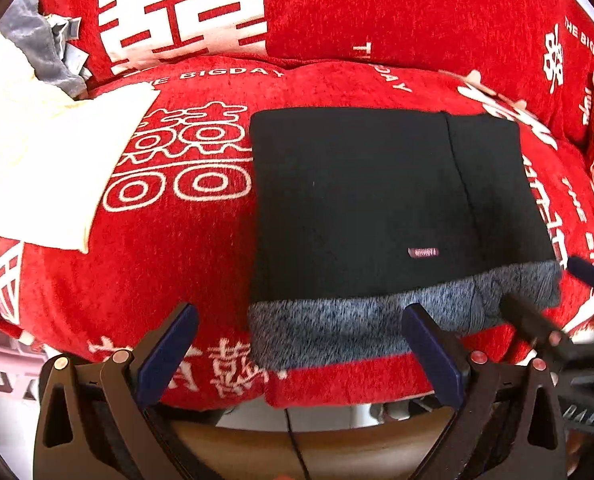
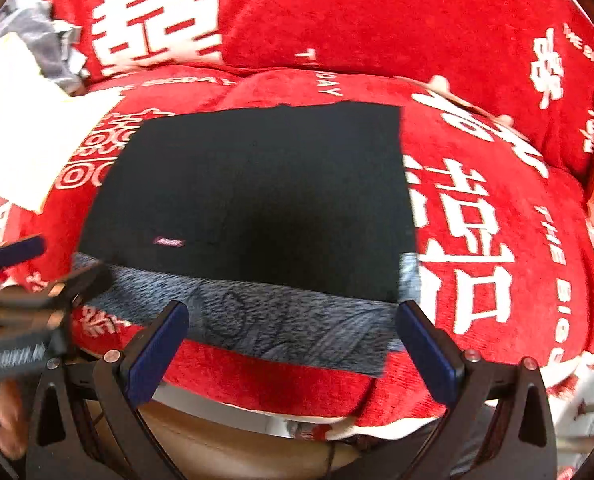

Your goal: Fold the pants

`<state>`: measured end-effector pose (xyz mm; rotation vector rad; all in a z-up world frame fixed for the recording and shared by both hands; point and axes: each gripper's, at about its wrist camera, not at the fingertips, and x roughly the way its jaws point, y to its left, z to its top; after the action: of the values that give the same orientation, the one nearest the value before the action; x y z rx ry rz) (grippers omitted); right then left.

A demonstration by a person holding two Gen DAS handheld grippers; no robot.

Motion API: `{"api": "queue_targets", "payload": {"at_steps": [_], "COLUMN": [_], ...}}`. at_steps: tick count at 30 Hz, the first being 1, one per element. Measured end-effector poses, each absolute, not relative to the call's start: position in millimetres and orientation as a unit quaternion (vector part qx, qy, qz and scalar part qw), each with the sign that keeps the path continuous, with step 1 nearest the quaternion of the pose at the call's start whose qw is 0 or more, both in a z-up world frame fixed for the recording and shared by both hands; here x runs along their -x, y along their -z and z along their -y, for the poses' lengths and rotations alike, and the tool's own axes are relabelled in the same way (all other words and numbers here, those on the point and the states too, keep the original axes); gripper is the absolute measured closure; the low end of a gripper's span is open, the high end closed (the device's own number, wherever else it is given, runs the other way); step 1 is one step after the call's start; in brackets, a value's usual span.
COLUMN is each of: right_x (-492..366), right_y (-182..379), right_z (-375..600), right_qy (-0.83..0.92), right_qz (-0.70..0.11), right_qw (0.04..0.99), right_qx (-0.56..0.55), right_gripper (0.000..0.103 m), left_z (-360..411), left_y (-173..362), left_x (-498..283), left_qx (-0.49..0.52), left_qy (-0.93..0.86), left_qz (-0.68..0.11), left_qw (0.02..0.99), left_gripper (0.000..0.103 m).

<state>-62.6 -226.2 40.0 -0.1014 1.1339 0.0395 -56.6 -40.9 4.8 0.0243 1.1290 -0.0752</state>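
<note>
Black folded pants [image 1: 361, 208], both grippers released; black thread scribble [image 2: 257, 320] only in right view.

Folded pants [image 1: 377, 200] flat on the sofa seat [image 1: 185, 264], a cloth [image 1: 53, 160] to their left.

Folded black pants [image 2: 253, 200] lie flat on the red blanket [image 2: 477, 240], grey band at 6 o'clock. The right gripper [image 2: 293, 344] gapes wide; the left gripper [image 2: 53, 268] sits at 9 o'clock.
</note>
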Motion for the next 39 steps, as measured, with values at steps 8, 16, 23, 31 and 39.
{"api": "queue_targets", "payload": {"at_steps": [8, 16, 23, 31, 39], "right_x": [67.2, 77.8, 80.7, 83.0, 81.6], "right_y": [-41.9, -60.5, -69.5, -76.4, -72.5], "right_z": [231.0, 241.3, 238.0, 228.0, 232.8], "right_qy": [0.016, 0.051, 0.052, 0.04, 0.044], "right_qz": [-0.547, -0.527, -0.516, -0.509, -0.514], "right_qw": [0.836, 0.848, 0.855, 0.86, 0.857], "right_qx": [0.046, 0.011, 0.01, 0.026, 0.023], "right_gripper": [0.0, 0.0, 0.0, 0.0, 0.0], "left_z": [33.5, 30.0, 26.8, 35.6, 36.8], "left_y": [-10.1, -23.9, -30.9, -44.3, -43.2], "left_x": [61.4, 72.7, 76.1, 82.9, 82.1], "left_qx": [-0.012, -0.006, -0.008, -0.035, -0.035], "left_qy": [0.021, 0.015, -0.004, 0.002, 0.006], "left_qz": [-0.526, -0.478, -0.471, -0.455, -0.457], "left_qw": [0.85, 0.878, 0.882, 0.89, 0.889], "left_gripper": [0.001, 0.001, 0.001, 0.001, 0.001]}}
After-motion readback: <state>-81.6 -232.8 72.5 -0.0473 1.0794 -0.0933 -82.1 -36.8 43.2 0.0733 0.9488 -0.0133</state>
